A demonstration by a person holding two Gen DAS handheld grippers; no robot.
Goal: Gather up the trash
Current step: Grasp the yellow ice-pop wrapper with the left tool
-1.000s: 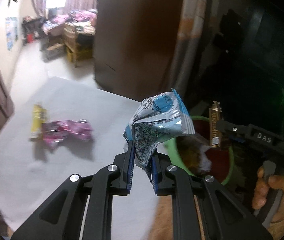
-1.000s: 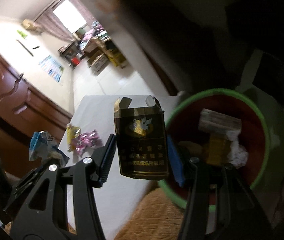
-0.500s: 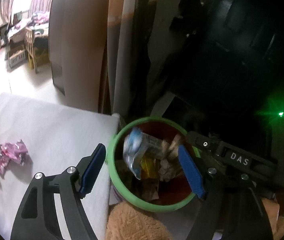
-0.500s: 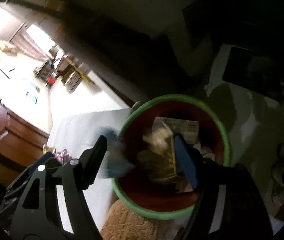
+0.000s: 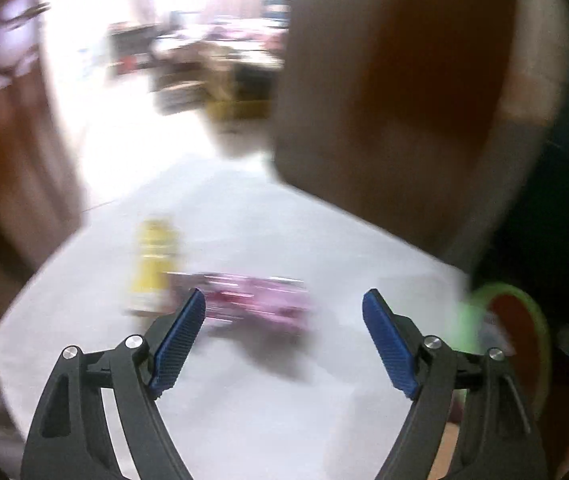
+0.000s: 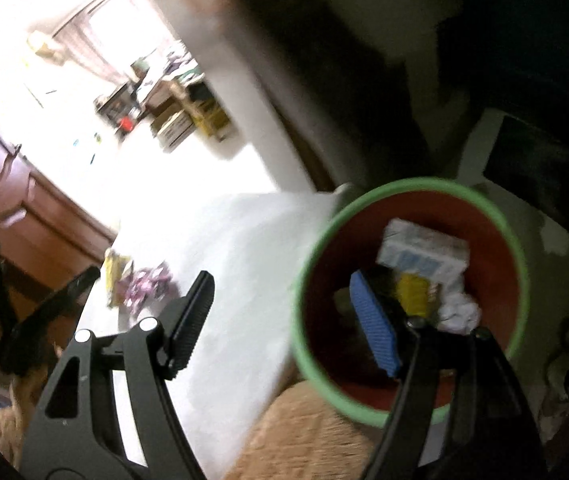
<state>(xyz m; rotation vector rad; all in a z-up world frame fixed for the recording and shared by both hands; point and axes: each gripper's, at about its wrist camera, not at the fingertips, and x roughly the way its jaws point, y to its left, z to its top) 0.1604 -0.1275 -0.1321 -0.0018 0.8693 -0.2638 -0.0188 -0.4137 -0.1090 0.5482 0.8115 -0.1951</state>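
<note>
Left gripper (image 5: 284, 320): jaws apart, nothing between the blue pads (image 5: 180, 344). It points down at the white table (image 5: 268, 420). This view is heavily motion-blurred.

Right gripper (image 6: 284, 312): jaws apart, nothing clamped. Its right pad shows in front of the bin's interior, its left finger over the table.

Trash on the table, count 2:
- one yellow wrapper (image 5: 152, 268), far left of the surface;
- one pink wrapper (image 5: 260, 300), touching or just beside the yellow one on its right; the blur leaves the contact unclear. It lies beyond the left gripper's fingertips, apart from them.
Both show again in the right wrist view as a small pair near the table's far left edge.

Bin, count 1: round, green rim (image 6: 416, 188), red-brown inside, standing just off the table's right edge. In the left wrist view only part of it appears at the far right (image 5: 524, 304).

Contents visible in the bin, count at least 3:
- one white-and-blue packet (image 6: 424, 252), far side;
- one yellow piece (image 6: 414, 294), below it;
- one crumpled white paper (image 6: 458, 312), on the right.
More dark items lie under these; I cannot tell what they are.

A tan fuzzy cloth (image 6: 304, 436) lies at the near edge, touching the bin's near rim.
</note>
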